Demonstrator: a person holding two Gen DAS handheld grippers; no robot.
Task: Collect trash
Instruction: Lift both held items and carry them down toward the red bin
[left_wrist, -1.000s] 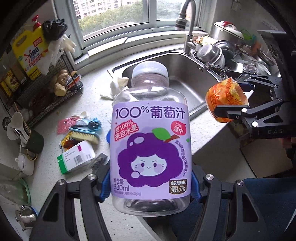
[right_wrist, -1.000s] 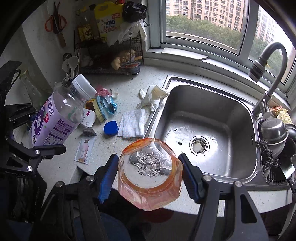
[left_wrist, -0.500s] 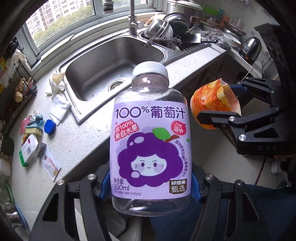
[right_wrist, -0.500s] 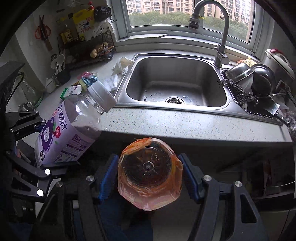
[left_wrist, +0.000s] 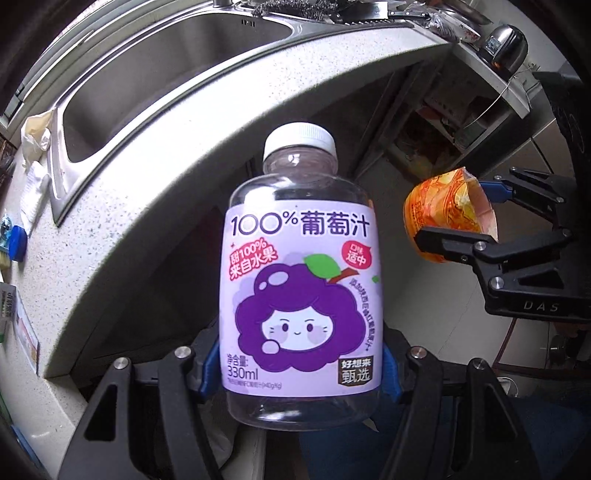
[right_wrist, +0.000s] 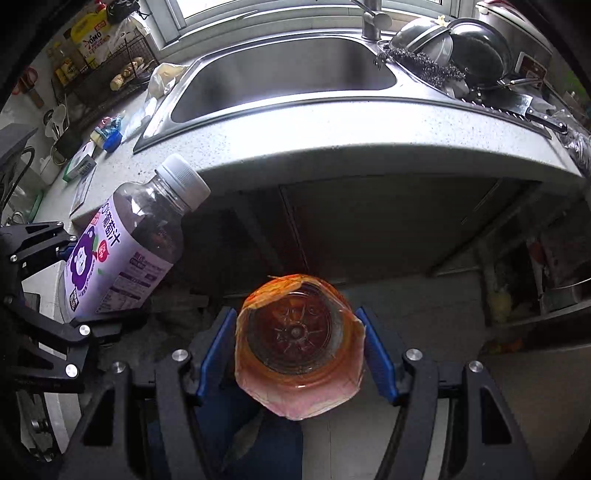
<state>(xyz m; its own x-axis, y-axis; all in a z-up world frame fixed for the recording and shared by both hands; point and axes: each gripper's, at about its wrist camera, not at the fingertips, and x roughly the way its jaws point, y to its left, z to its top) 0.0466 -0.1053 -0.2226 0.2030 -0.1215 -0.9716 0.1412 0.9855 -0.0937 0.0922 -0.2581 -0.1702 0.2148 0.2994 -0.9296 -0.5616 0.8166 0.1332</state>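
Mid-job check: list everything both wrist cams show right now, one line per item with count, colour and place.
grape juice bottle: 1, clear with purple label and white cap, clamped in the left gripper
orange-wrapped bottle: 1, orange wrapper, clamped in the right gripper
sink: 1, steel, set in the countertop
countertop: 1, speckled grey-white, above dark cabinets
pots and bowls: several, steel and dark, right of the sink
knife: 1, dark handle, counter's right end
yellow detergent jug: 1, on the wire rack, far left
blue lid: 1, counter left of the sink
small box: 1, white and green, left counter
left gripper: black, blue pads
right gripper: black, blue pads
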